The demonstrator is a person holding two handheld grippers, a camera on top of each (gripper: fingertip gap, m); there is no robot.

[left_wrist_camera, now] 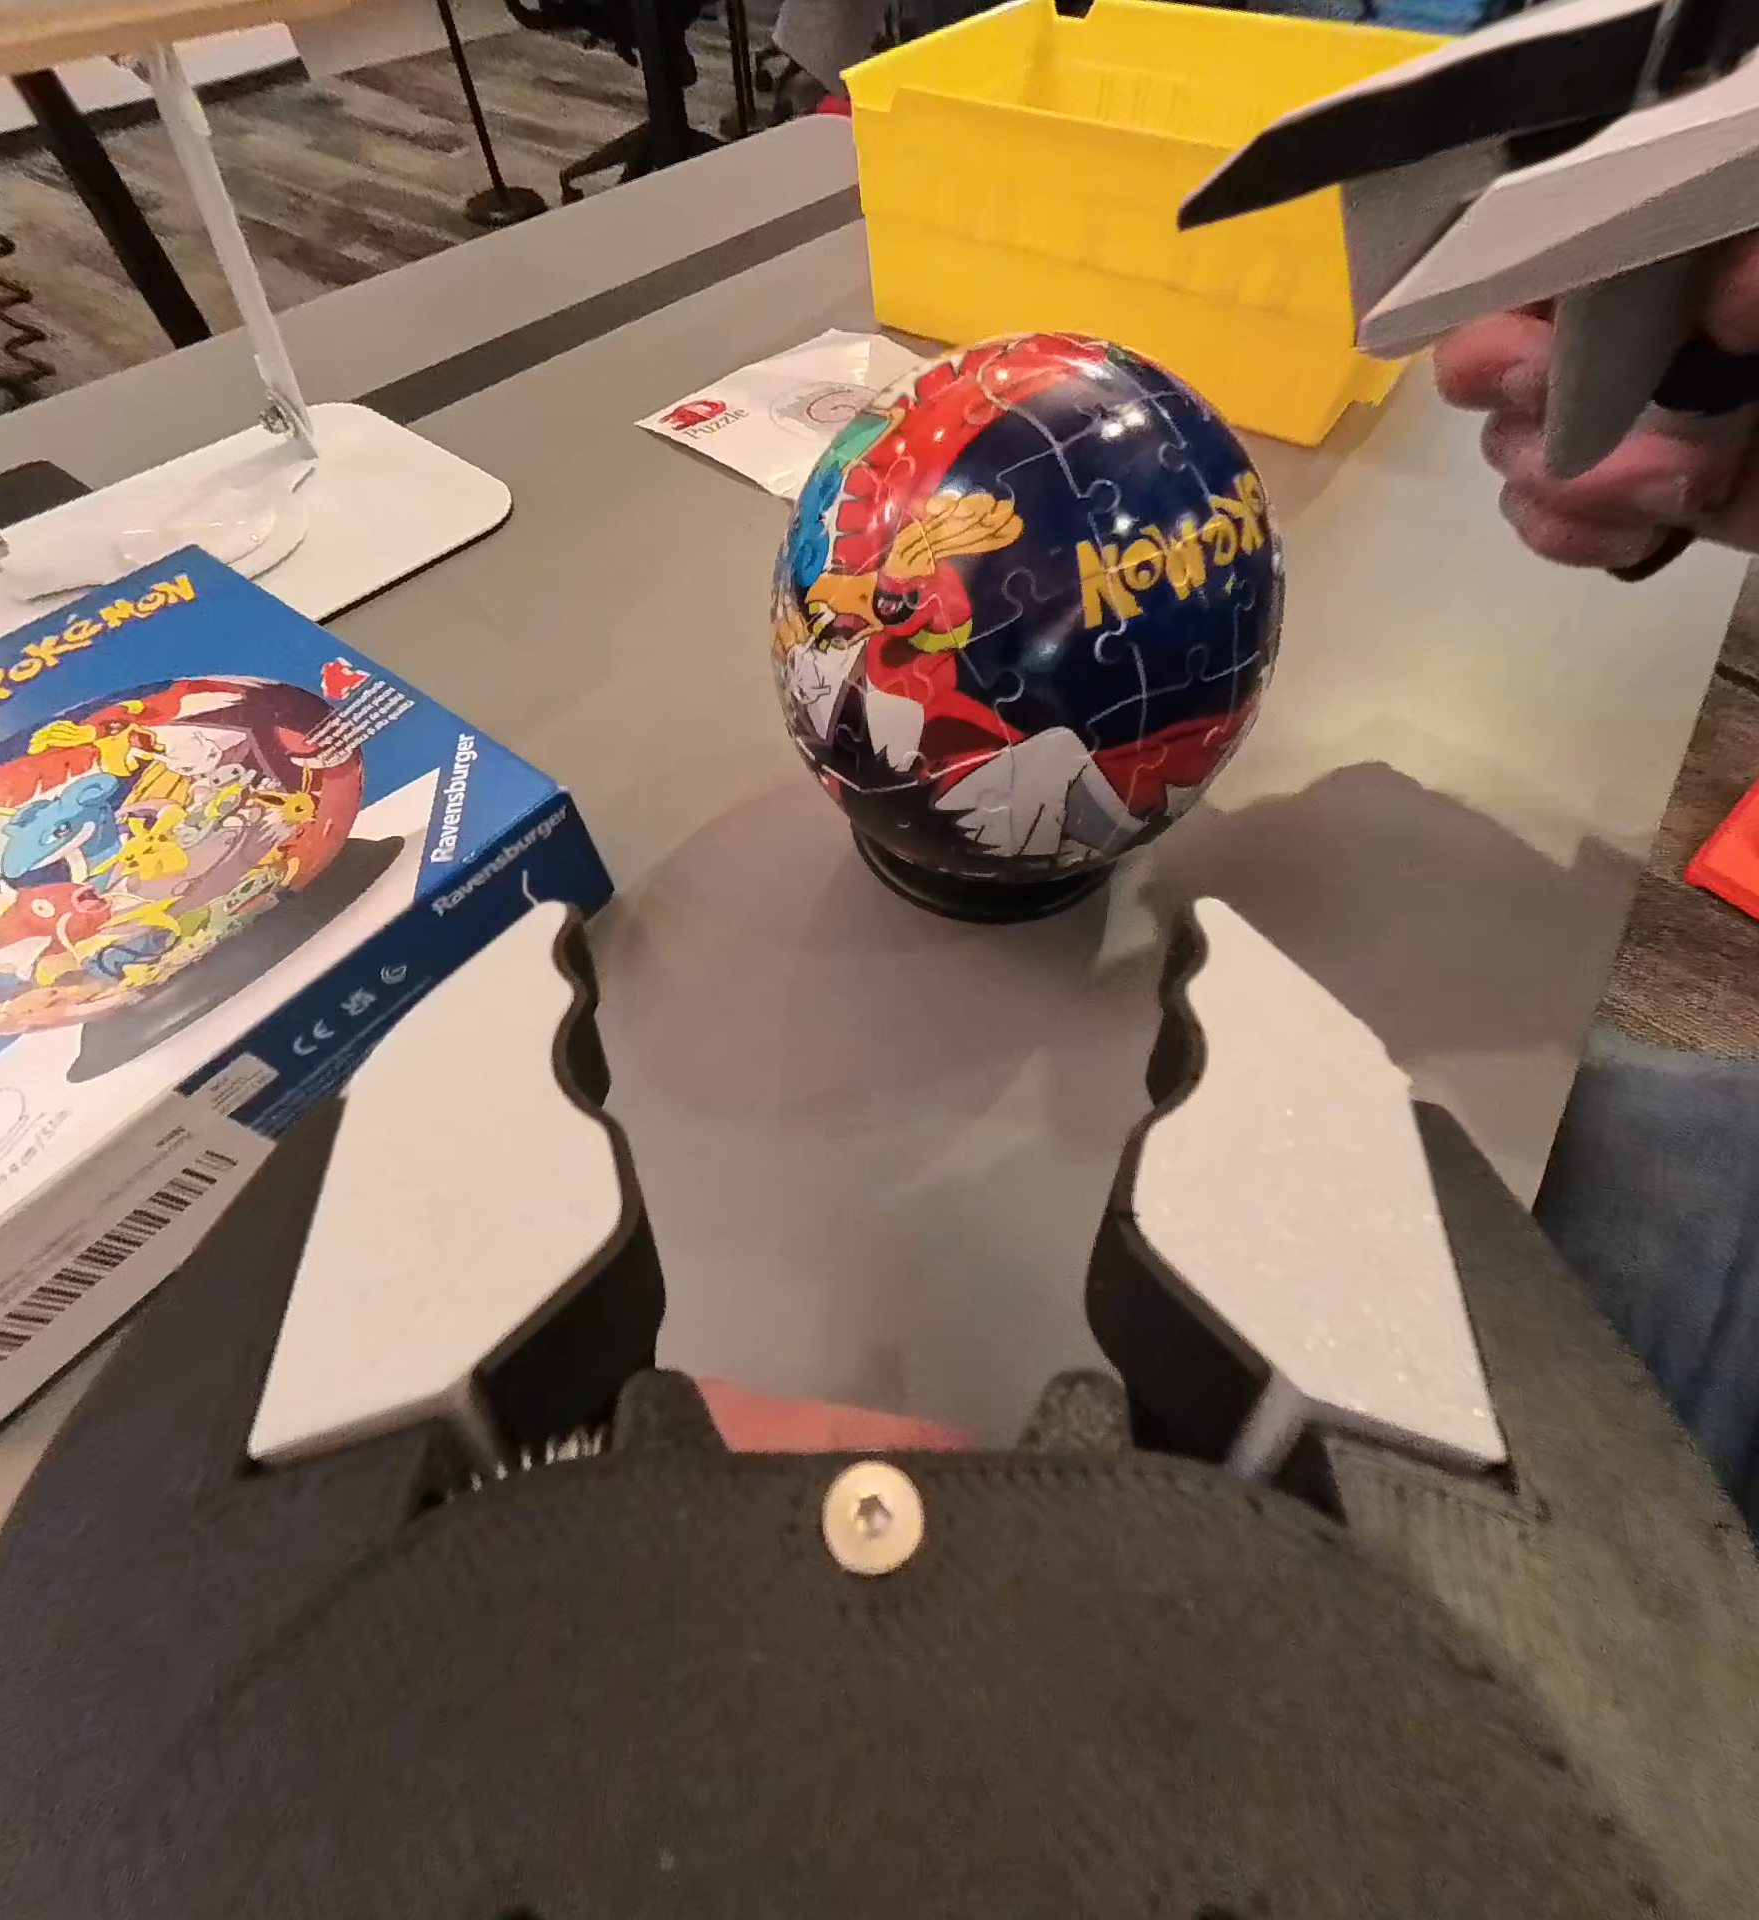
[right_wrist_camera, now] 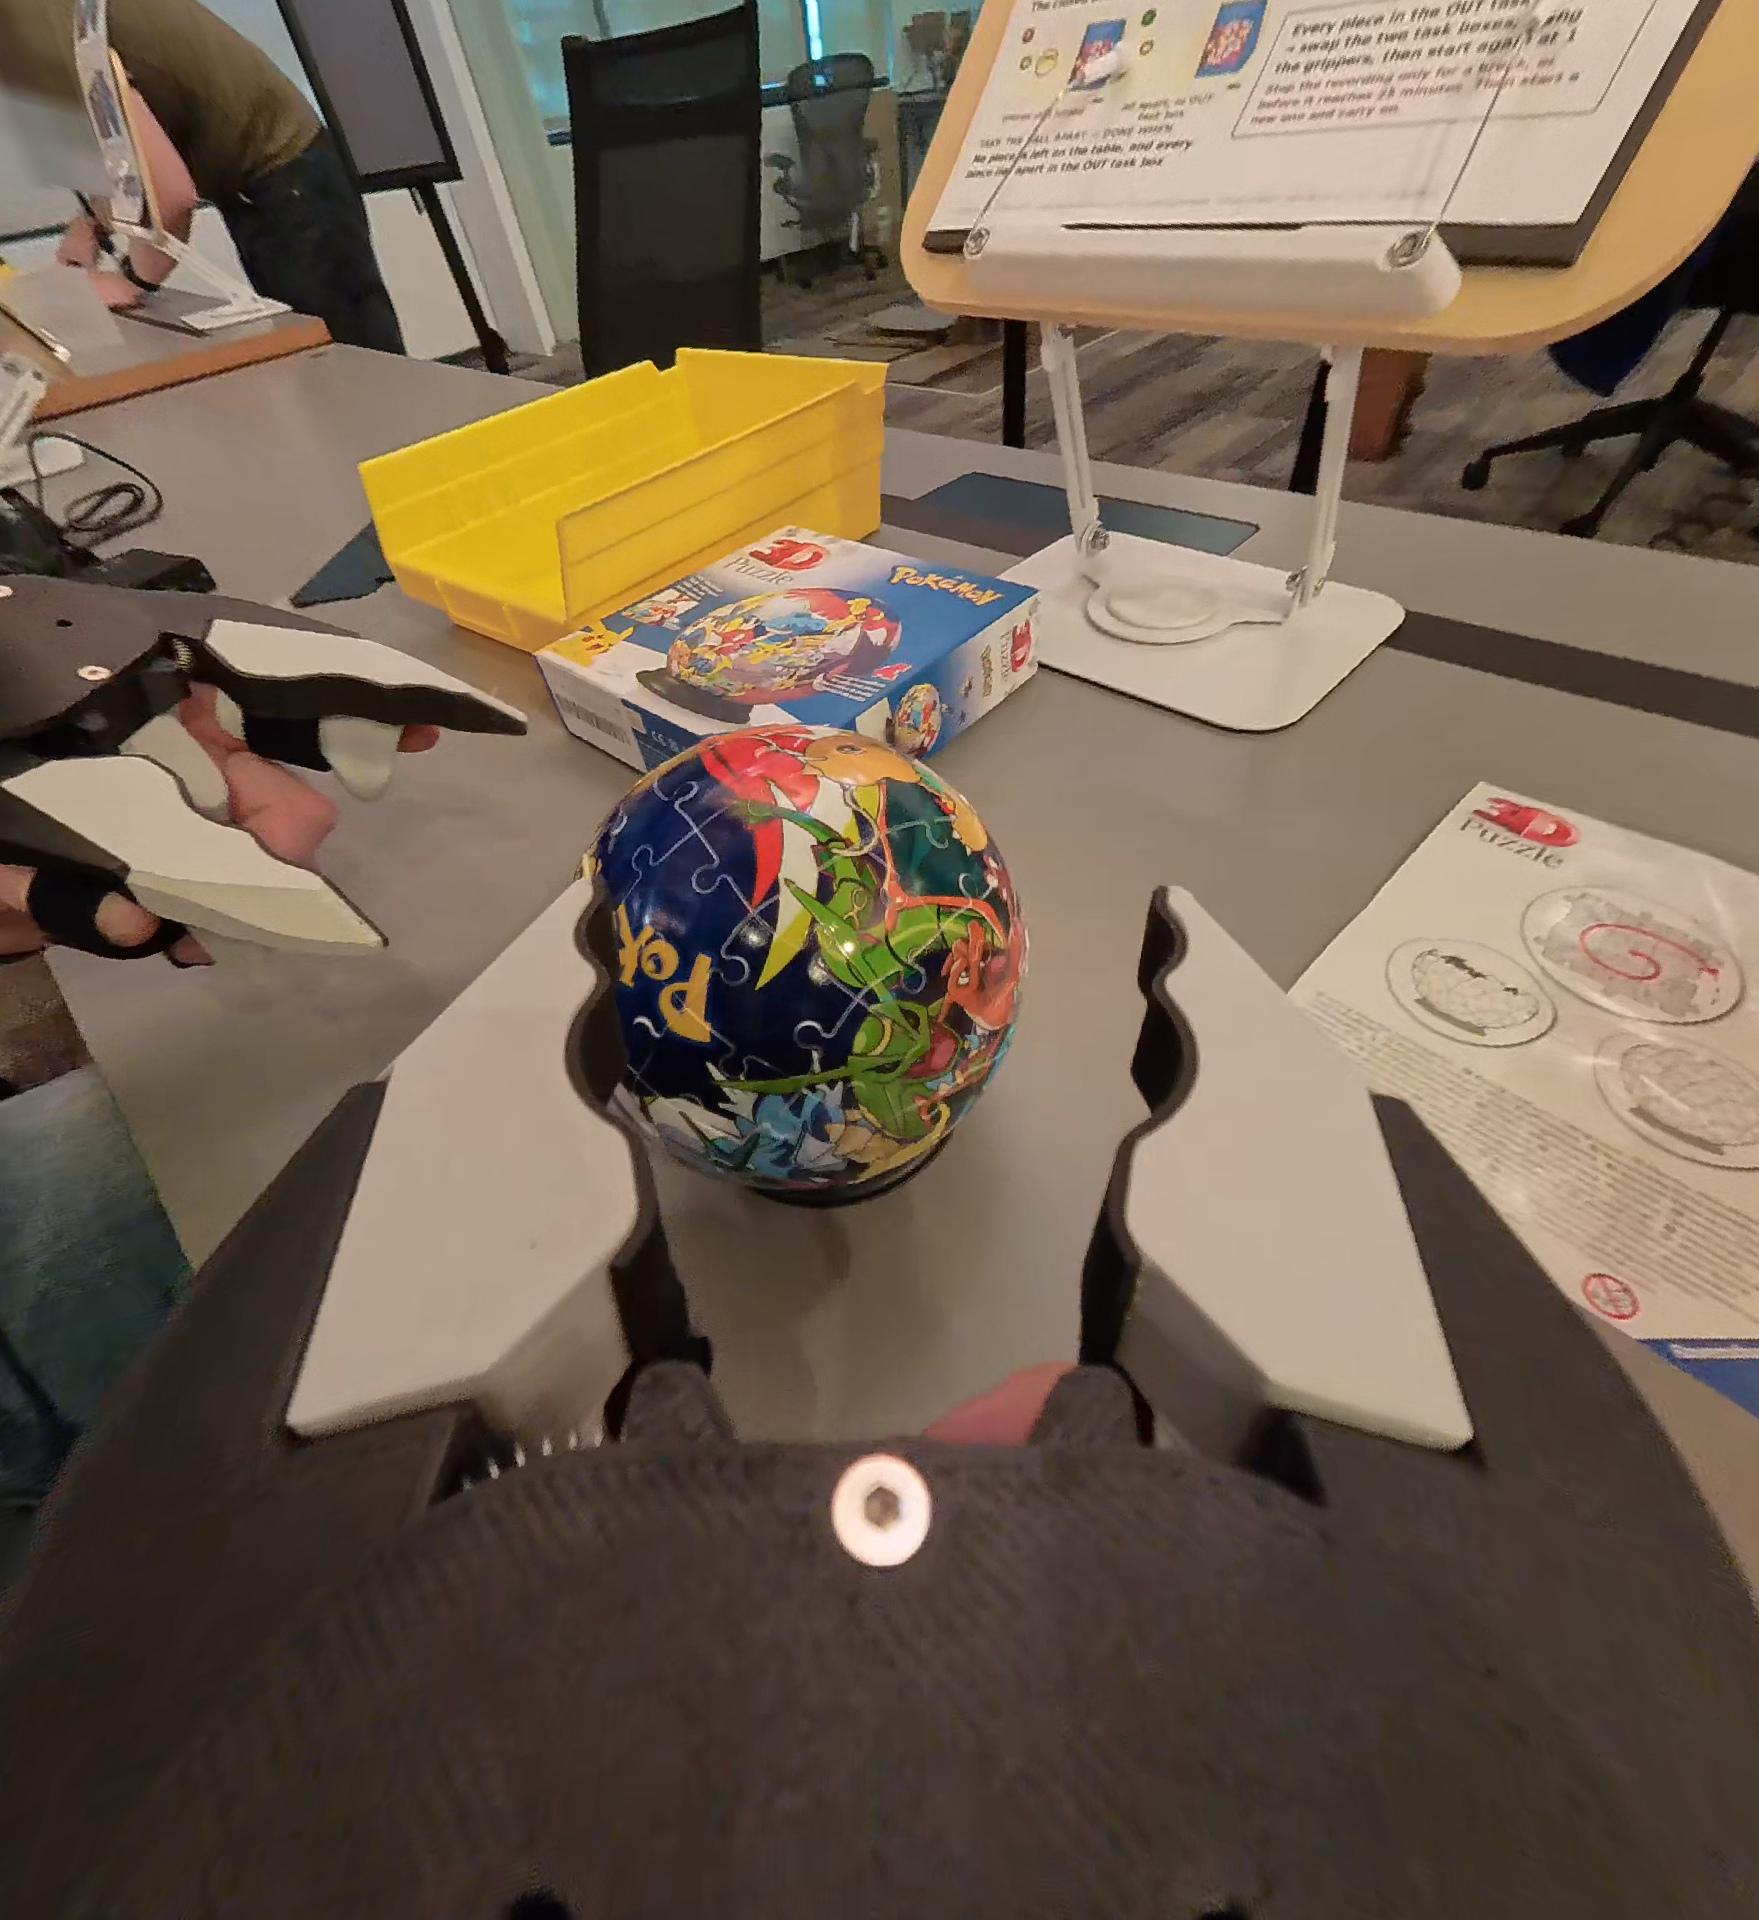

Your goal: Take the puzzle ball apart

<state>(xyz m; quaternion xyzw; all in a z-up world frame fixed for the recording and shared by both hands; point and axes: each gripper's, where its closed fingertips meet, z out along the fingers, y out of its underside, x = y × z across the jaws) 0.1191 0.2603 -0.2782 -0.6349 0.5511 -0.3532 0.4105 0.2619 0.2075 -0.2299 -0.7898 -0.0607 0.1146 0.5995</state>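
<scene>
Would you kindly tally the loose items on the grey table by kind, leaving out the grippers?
Puzzle ball on its black stand: 1
Blue puzzle box: 1
Yellow bin: 1
Instruction sheet: 1
White document stand: 1
Total: 5

Yellow lettering on the puzzle ball [left_wrist_camera: 1031, 623], upside down. Blue box [left_wrist_camera: 220, 935]: printed title, brand marks, barcode. Leaflet [right_wrist_camera: 1602, 1060]: red logo, small print. Sheet on the stand [right_wrist_camera: 1270, 114]: printed instructions. Wording not transcribed.
</scene>
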